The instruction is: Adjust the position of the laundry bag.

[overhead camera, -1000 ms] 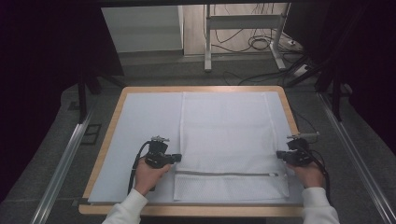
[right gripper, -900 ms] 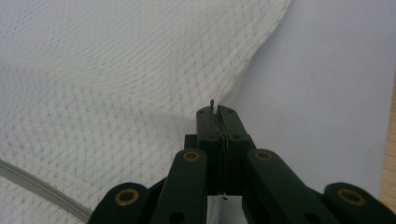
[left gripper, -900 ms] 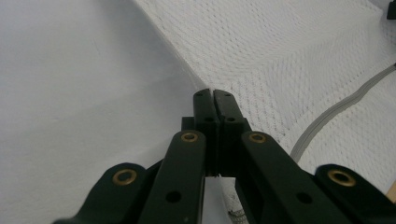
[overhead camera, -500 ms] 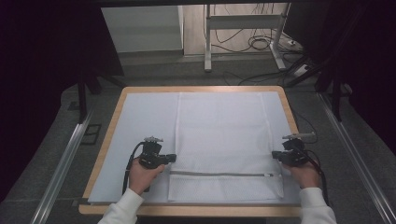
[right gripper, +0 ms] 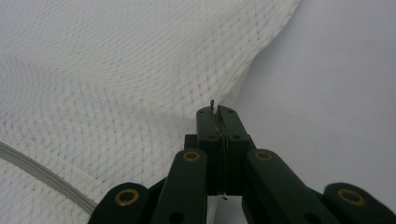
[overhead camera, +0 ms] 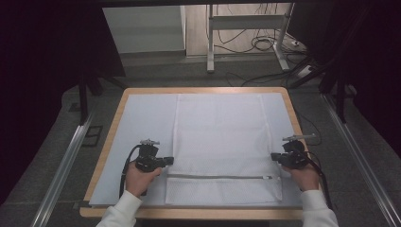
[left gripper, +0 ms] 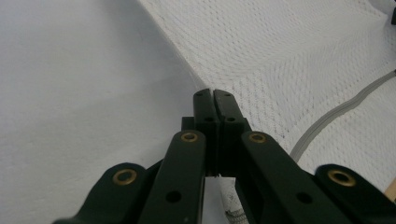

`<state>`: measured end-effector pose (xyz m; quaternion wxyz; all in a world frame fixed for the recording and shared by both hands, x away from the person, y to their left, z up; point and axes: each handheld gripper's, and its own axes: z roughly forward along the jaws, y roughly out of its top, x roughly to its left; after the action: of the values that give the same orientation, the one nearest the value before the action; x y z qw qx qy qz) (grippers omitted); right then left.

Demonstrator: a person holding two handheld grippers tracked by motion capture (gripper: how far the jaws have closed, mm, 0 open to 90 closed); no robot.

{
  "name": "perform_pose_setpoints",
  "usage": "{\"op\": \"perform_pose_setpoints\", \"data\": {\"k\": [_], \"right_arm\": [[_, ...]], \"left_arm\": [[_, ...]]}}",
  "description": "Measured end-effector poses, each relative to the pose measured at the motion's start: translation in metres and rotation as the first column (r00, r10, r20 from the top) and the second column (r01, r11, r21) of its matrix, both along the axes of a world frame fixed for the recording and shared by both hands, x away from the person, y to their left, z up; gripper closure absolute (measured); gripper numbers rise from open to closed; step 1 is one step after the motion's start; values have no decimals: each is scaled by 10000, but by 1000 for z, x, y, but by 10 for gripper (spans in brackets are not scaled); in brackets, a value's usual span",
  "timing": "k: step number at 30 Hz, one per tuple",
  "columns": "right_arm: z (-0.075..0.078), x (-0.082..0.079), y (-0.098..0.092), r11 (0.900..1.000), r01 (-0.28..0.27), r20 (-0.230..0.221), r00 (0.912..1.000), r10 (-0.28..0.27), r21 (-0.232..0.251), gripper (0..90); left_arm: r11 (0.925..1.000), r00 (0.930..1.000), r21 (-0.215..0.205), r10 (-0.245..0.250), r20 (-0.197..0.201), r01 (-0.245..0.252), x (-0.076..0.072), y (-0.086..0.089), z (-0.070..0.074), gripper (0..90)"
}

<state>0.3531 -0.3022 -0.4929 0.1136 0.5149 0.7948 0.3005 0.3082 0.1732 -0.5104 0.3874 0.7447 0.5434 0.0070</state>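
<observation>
A white mesh bag [overhead camera: 220, 137] lies flat on a white mat [overhead camera: 146, 118], with a grey zipper [overhead camera: 217, 177] running across its near part. My left gripper [overhead camera: 169, 161] is shut on the bag's left edge just above the zipper. In the left gripper view the jaws [left gripper: 213, 93] meet on the hem of the mesh [left gripper: 280, 51], and the zipper [left gripper: 336, 112] runs off to the right. My right gripper [overhead camera: 274, 157] is shut on the bag's right edge. In the right gripper view the jaws [right gripper: 215, 110] pinch the mesh [right gripper: 116, 70], which rises in a slight fold there.
The mat covers a wooden table [overhead camera: 113, 123] with a raised rim. Metal rails [overhead camera: 66, 165] run along both sides of the table. A desk frame and loose cables [overhead camera: 265, 42] stand on the floor beyond the far edge.
Both grippers and the bag have drifted slightly to the left. Both grips have stayed shut on the bag's edges.
</observation>
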Motion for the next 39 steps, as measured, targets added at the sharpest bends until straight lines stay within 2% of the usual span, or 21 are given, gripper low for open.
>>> {"op": "perform_pose_setpoints", "data": {"k": [6, 18, 39], "right_arm": [[0, 0, 7, 9999, -153, -10, 9999, 153, -46, 875], [-3, 0, 16, 9995, -257, -53, 9997, 258, 165, 876], [-6, -1, 36, 9958, -870, -17, 9962, 870, 301, 875]], "left_arm": [[10000, 10000, 7, 37, 26, -37, -3, 5, 1, 900], [9996, 9995, -51, 259, -182, -260, -1, 20, -3, 900], [9967, 9961, -142, 799, -384, -805, -3, 45, -9, 900]]}}
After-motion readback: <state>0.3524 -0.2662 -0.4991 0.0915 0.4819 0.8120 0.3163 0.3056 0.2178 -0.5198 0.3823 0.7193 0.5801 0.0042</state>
